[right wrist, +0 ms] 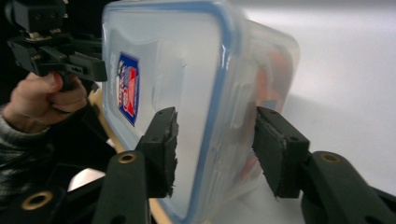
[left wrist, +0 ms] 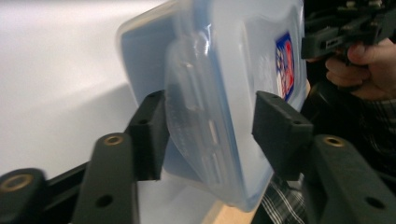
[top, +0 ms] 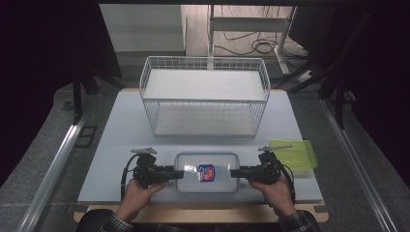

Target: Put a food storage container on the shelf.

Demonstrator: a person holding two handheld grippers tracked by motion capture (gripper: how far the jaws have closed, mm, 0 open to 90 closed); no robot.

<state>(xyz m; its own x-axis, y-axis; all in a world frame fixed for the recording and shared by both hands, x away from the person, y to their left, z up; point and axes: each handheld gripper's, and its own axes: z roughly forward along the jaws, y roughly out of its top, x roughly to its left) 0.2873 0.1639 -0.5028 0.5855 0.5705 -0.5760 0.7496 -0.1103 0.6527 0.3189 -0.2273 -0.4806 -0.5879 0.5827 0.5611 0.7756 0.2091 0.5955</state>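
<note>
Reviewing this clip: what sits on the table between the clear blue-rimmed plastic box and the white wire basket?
Nothing: in the high view, bare pale tabletop separates the clear blue-rimmed plastic box from the white wire basket.

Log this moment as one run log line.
left gripper: straddles left end of clear blue-rimmed plastic lidded container | right gripper: straddles right end | white wire basket: behind

High view overhead, gripper views close, sharing the container (top: 207,172)

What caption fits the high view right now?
Left gripper and right gripper bracket the clear lidded container's ends before a wire basket.
</note>
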